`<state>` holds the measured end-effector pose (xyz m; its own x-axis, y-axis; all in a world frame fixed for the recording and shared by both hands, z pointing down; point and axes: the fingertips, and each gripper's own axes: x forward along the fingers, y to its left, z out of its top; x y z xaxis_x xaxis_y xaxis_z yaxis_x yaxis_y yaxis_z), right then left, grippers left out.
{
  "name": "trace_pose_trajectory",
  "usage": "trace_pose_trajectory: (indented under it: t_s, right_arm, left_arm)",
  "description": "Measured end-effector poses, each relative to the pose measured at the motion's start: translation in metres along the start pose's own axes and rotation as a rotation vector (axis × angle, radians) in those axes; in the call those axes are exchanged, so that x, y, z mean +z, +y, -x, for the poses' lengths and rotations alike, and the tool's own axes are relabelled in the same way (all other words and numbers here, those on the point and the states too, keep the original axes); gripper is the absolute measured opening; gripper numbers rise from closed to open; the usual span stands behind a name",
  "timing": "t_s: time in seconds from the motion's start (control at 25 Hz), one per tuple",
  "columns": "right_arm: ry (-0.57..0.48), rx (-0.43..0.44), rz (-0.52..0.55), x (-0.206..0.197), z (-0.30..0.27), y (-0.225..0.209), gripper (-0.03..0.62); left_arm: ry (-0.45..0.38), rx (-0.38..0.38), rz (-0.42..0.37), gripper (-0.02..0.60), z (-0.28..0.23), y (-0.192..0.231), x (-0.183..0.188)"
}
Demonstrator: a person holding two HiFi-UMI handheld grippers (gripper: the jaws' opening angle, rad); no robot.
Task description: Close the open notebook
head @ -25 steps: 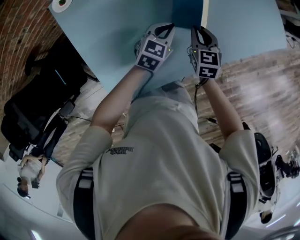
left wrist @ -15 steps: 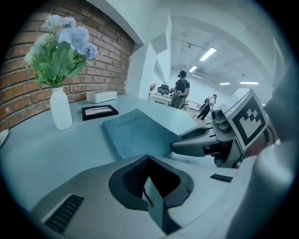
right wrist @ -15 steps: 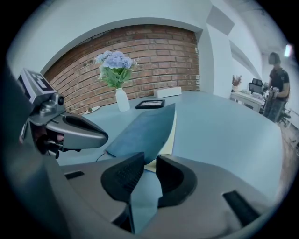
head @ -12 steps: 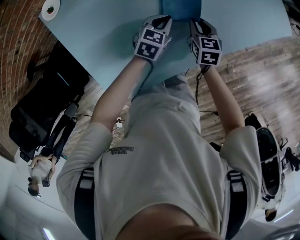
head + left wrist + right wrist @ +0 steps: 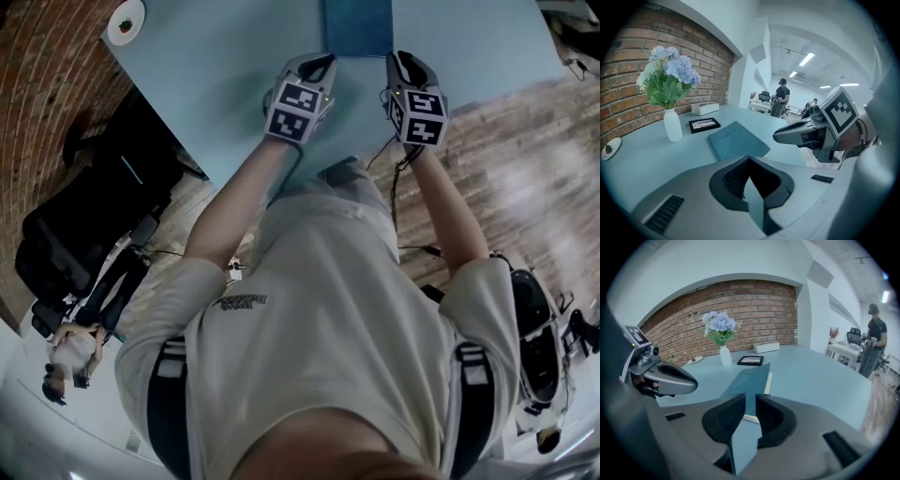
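Note:
The teal notebook [image 5: 356, 26] lies closed and flat on the light blue table [image 5: 216, 66], cover up. In the right gripper view the notebook [image 5: 750, 380] shows a white page edge along its right side. My left gripper [image 5: 317, 60] hovers just short of the notebook's near left corner, its jaws a little apart with only table showing between them. My right gripper [image 5: 401, 58] is at the near right corner; its jaws are closing and hold nothing. From the left gripper view the notebook [image 5: 736, 140] lies just ahead of the left gripper [image 5: 749, 161].
Behind the notebook stand a white vase of flowers [image 5: 672, 124], a black framed picture [image 5: 704, 124] and a white box [image 5: 705, 108] by the brick wall. A small dish [image 5: 124, 21] sits at the table's far left. A person [image 5: 780, 96] stands beyond the table.
Both grippers have drawn back from the notebook's near edge toward the table's front. The notebook stays flat.

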<state>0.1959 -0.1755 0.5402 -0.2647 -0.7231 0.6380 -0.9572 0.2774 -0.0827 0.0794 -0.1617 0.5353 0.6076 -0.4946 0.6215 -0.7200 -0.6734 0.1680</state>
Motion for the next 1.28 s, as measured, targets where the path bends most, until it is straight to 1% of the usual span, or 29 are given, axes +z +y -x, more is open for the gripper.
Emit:
trace_pose_trajectory:
  t_s: [0.08, 0.12, 0.16, 0.24, 0.44, 0.52, 0.56, 0.68, 0.8, 1.08, 1.28]
  right_arm:
    - [-0.019, 0.005, 0.012, 0.009, 0.010, 0.004, 0.070]
    - [-0.028, 0.007, 0.014, 0.013, 0.014, 0.006, 0.047]
    - [-0.036, 0.010, 0.015, 0.017, 0.019, 0.008, 0.038]
    - [-0.056, 0.017, 0.019, 0.026, 0.028, 0.016, 0.040]
    - [-0.120, 0.054, 0.054, 0.060, 0.042, 0.043, 0.038]
    - [-0.153, 0.076, 0.067, 0.074, 0.048, 0.056, 0.035]
    - [-0.170, 0.086, 0.070, 0.081, 0.053, 0.062, 0.006]
    - [-0.233, 0.108, 0.070, 0.100, 0.073, 0.076, 0.006]
    - [-0.296, 0.127, 0.068, 0.119, 0.089, 0.087, 0.006]
    - [-0.370, 0.198, 0.074, 0.133, 0.123, 0.115, 0.005]
    - [-0.491, 0.251, 0.034, 0.144, 0.147, 0.127, 0.003]
  left_arm:
    - [-0.022, 0.007, -0.005, 0.012, 0.012, -0.003, 0.007]
    - [-0.032, 0.011, -0.010, 0.012, 0.017, -0.005, 0.010]
    - [-0.041, 0.014, -0.014, 0.012, 0.023, -0.006, 0.013]
    - [-0.066, 0.026, -0.020, 0.012, 0.036, -0.005, 0.019]
    - [-0.172, 0.102, -0.044, 0.012, 0.072, 0.015, 0.038]
    - [-0.207, 0.110, -0.054, 0.012, 0.087, 0.020, 0.045]
    - [-0.223, 0.114, -0.062, 0.012, 0.096, 0.020, 0.049]
    - [-0.268, 0.119, -0.085, 0.012, 0.121, 0.017, 0.061]
    - [-0.308, 0.119, -0.088, 0.012, 0.142, 0.014, 0.073]
    - [-0.398, 0.135, -0.107, 0.012, 0.182, 0.005, 0.094]
    - [-0.514, 0.162, -0.139, 0.012, 0.212, 0.000, 0.110]
